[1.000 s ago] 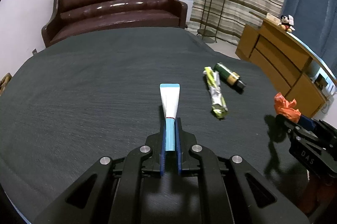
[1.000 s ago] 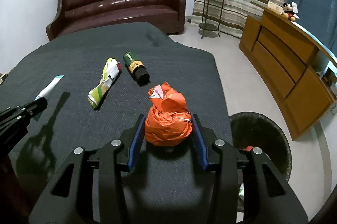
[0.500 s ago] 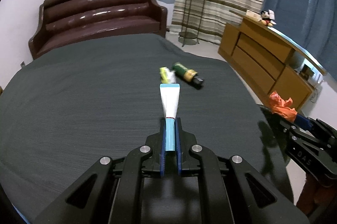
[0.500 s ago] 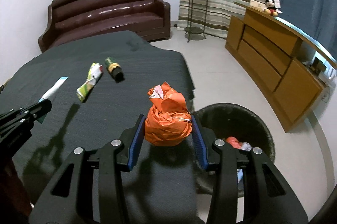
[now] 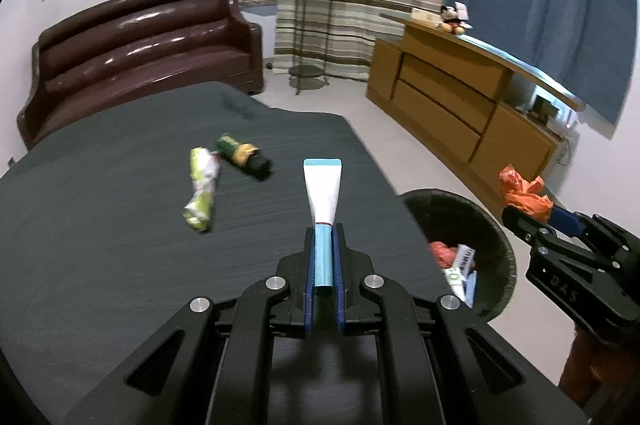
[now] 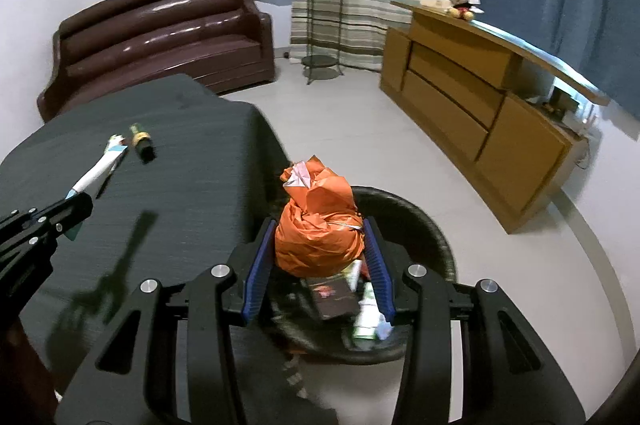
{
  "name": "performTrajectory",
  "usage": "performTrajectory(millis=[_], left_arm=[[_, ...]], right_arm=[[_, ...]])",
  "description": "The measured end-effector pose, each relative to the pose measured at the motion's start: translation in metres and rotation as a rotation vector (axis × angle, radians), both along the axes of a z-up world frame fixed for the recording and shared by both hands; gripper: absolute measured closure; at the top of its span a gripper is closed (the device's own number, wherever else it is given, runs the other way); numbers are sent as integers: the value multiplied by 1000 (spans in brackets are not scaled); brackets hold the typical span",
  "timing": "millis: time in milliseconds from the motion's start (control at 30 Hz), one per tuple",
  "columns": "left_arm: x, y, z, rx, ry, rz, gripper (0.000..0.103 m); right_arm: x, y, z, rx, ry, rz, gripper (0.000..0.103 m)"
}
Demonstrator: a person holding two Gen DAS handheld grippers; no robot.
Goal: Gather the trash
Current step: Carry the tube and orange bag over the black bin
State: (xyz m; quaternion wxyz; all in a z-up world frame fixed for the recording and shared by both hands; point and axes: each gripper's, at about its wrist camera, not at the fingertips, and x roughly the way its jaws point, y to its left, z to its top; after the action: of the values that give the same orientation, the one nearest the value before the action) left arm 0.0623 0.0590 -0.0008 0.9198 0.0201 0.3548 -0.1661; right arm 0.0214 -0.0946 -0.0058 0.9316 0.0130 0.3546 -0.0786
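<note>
The right gripper (image 6: 318,257) is clenched on a crumpled orange plastic bag (image 6: 318,237), its blue fingers (image 6: 256,273) pressing the bundle from both sides. Below and just beyond the fingertips sits the dark round trash bin (image 6: 424,225), already holding some wrappers and a small carton. The bag hangs over the bin's near side, so a release here looks likely to drop it in.

The left gripper (image 5: 323,265) grasps a flattened white and blue tube (image 5: 323,193) by its lower end, with the crimped wide end sticking out past the fingertips. The bin (image 5: 492,225) lies to the right of these fingers, beside the edge of the dark bench (image 5: 100,225).

The bag should be very light and soft (it will spring back once released and may cling to a pad), so a grip across its fattest part, as now, seems right. The tube is light too, thin and somewhat slick; held near one end it can pivot, so a firm pinch suits it.

Left of the left fingers and further out, two pieces remain on the bench: a crumpled green and white wrapper (image 5: 200,189) and a dark green bottle (image 5: 242,155) lying on its side, almost touching each other. The bottle will roll if nudged; taking it across its body looks safest.
</note>
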Motion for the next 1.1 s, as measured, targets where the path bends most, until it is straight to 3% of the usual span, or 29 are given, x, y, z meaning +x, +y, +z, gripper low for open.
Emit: performTrajectory(millis=[567,1100], left_arm=[[2,-89,-16,52,8,-110,95],[17,-109,-24,74,22,-119,95]], right_arm=[[-2,-59,-19,9,25,-101,61],[5,-72,-26,41,21,-121,60]])
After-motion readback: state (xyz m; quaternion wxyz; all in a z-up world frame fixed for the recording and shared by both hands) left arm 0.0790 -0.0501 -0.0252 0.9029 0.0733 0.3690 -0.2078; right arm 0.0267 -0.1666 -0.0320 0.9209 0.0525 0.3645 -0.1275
